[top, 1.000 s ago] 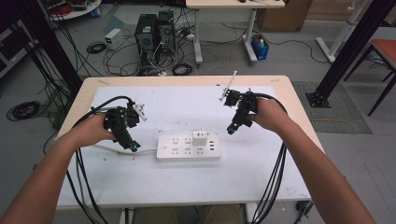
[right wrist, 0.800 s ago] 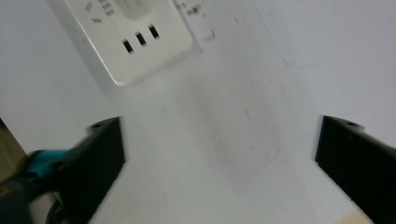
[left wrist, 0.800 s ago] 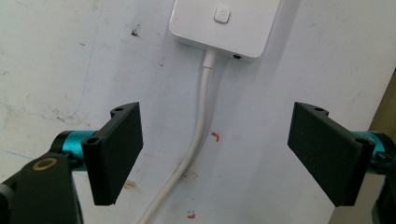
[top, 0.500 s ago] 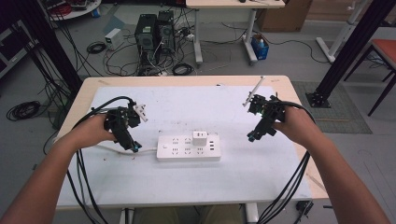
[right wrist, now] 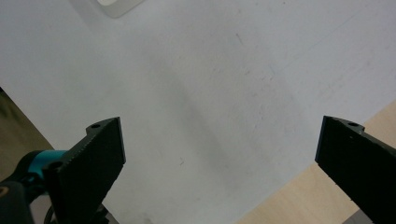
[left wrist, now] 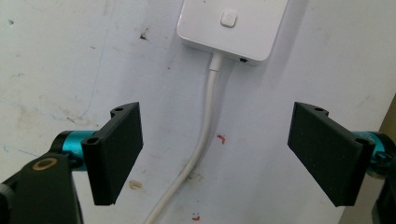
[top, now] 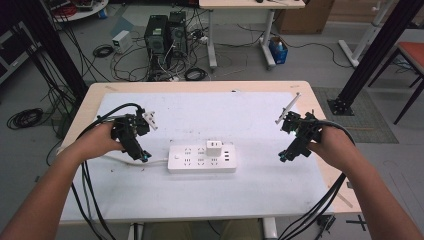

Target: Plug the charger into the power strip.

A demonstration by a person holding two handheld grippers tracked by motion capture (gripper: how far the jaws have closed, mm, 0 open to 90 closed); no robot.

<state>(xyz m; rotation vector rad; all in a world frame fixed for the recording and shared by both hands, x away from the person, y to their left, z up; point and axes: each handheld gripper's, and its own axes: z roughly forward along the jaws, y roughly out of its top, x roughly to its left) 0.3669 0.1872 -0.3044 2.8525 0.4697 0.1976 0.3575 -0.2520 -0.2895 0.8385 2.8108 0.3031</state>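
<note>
Jaws on my left gripper (top: 142, 156) stand spread wide with nothing between them, hovering near the table's left edge just beside the end of the white power strip (top: 201, 158). Through the left gripper view I see the strip's white cord (left wrist: 201, 144) running down between the jaws over the white mat (top: 225, 115). The strip lies mid-table, toward the near edge, a white adapter (top: 214, 148) plugged in. My right gripper (top: 289, 152), jaws equally wide and empty, hovers near the right edge.
</note>
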